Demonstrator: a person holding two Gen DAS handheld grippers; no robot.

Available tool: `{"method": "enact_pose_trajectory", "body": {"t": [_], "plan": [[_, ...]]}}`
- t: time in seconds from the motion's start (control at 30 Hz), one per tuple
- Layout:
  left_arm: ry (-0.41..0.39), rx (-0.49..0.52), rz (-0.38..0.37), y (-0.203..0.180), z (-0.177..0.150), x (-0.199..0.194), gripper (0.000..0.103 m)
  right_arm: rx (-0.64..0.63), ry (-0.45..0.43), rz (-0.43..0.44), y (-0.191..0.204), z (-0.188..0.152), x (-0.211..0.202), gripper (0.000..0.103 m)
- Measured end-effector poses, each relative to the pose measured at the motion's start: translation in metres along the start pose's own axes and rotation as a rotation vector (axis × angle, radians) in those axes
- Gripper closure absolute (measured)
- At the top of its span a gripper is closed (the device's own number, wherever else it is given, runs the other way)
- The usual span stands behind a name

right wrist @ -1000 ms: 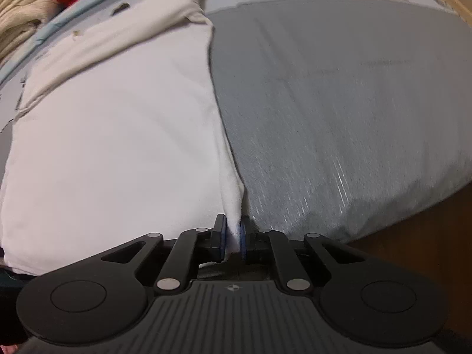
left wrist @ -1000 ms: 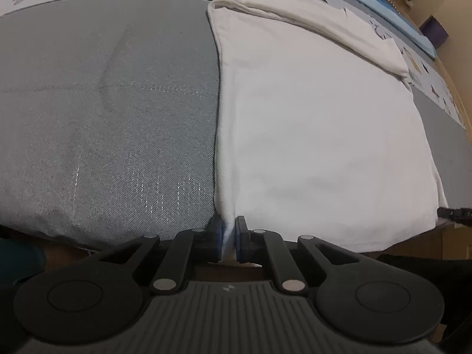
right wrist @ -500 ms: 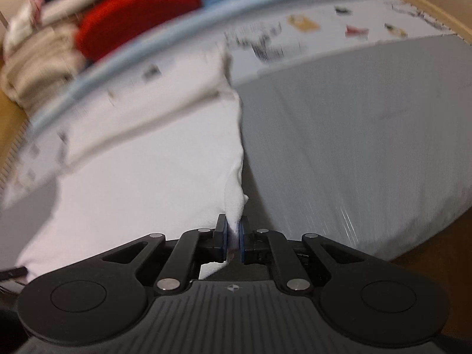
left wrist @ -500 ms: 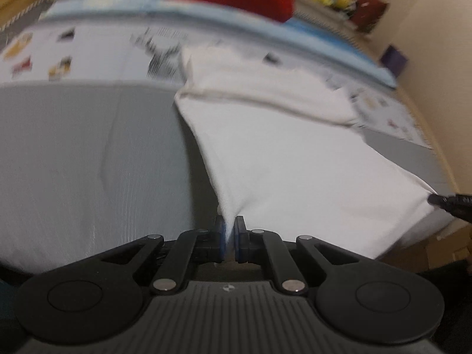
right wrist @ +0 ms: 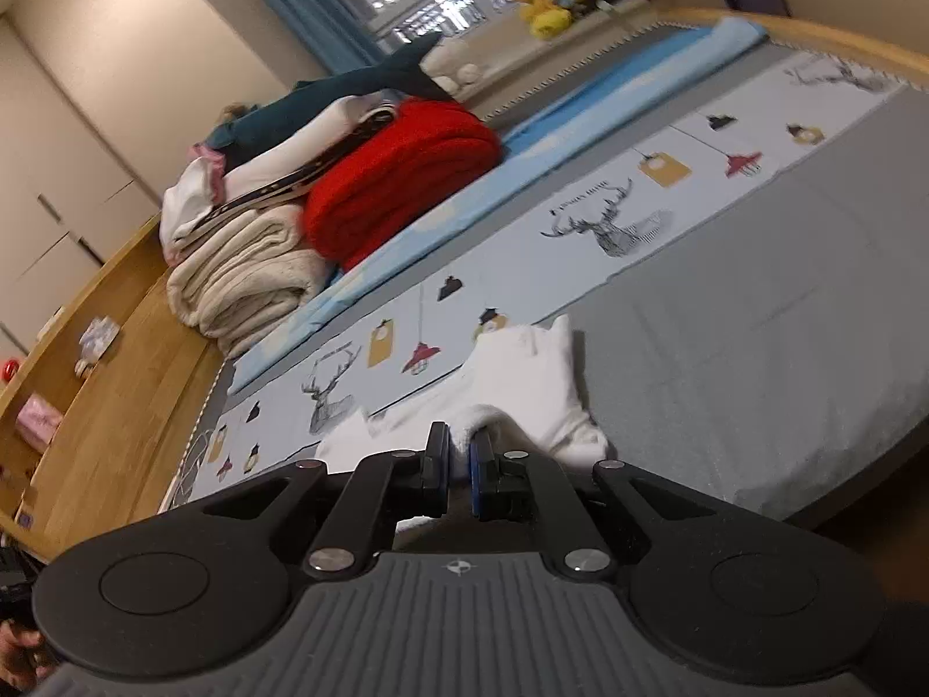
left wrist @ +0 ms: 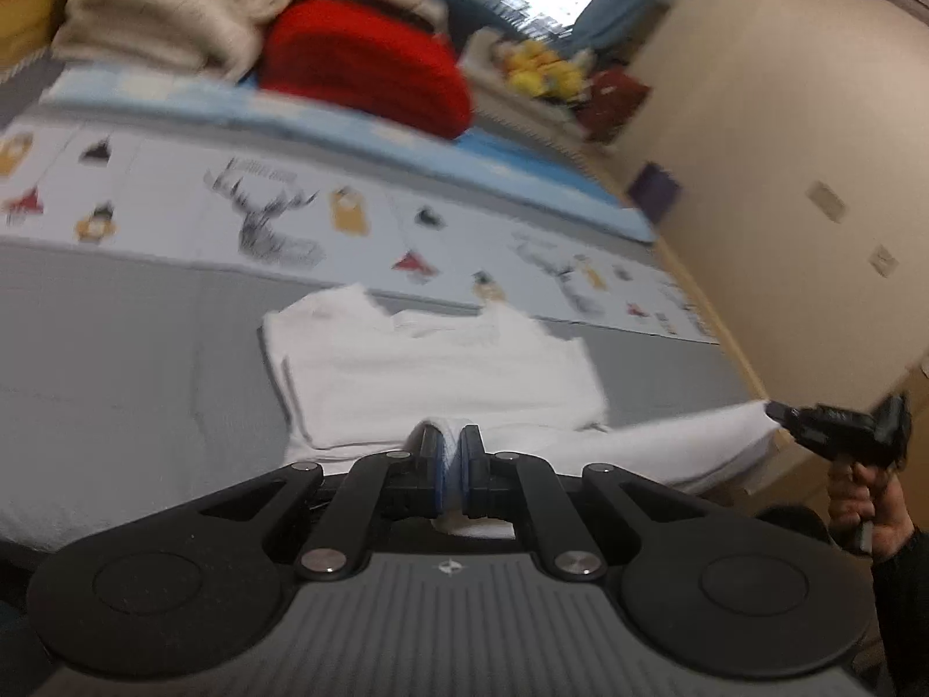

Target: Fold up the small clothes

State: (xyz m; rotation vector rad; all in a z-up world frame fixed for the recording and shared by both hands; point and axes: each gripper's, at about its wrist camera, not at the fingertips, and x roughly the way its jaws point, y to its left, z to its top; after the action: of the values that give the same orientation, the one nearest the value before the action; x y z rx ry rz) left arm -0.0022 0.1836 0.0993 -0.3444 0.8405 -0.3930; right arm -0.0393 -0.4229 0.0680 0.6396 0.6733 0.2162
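Observation:
A white garment [left wrist: 429,383] lies partly on the grey bed cover [left wrist: 116,372], its near edge lifted. My left gripper [left wrist: 452,453] is shut on one bottom corner of it. My right gripper [right wrist: 458,456] is shut on the other bottom corner of the white garment [right wrist: 528,377]. The right gripper also shows in the left wrist view [left wrist: 775,409], at the right, pulling the hem taut above the bed edge. The far part of the garment with the neckline rests flat near the patterned sheet.
A patterned white sheet [left wrist: 290,215] and a light blue mat [left wrist: 406,139] run across the bed behind. Folded beige blankets [right wrist: 249,279] and a red blanket [right wrist: 400,174] are stacked at the back. A wooden bed frame [right wrist: 116,377] and a wall [left wrist: 784,116] border the bed.
Both grippers have lifted the garment's bottom hem up off the bed and carried it forward toward the neckline. The views now tilt up to show the back of the bed.

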Motion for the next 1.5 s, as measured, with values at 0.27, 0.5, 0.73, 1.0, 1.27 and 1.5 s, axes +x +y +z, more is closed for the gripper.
{"method": "enact_pose_trajectory", "body": {"t": [0.27, 0.5, 0.73, 1.0, 1.27, 1.5], "plan": [[0.146, -0.022, 0.144, 0.069, 0.069, 0.152, 0.098, -0.008, 0.156, -0.158, -0.012, 0.056, 0.149, 0.097], [0.138, -0.194, 0.221, 0.122, 0.075, 0.197, 0.095, -0.036, 0.252, -0.235, -0.03, 0.065, 0.247, 0.096], [0.176, -0.229, 0.253, 0.135, 0.075, 0.192, 0.084, 0.072, 0.169, -0.256, -0.051, 0.071, 0.241, 0.084], [0.259, -0.132, 0.261, 0.118, 0.061, 0.213, 0.078, -0.209, 0.361, -0.338, -0.037, 0.047, 0.259, 0.079], [0.271, -0.104, 0.33, 0.111, 0.073, 0.247, 0.076, -0.29, 0.381, -0.329, -0.032, 0.037, 0.272, 0.079], [0.231, -0.15, 0.299, 0.112, 0.092, 0.264, 0.076, -0.236, 0.295, -0.331, -0.032, 0.058, 0.294, 0.079]]}}
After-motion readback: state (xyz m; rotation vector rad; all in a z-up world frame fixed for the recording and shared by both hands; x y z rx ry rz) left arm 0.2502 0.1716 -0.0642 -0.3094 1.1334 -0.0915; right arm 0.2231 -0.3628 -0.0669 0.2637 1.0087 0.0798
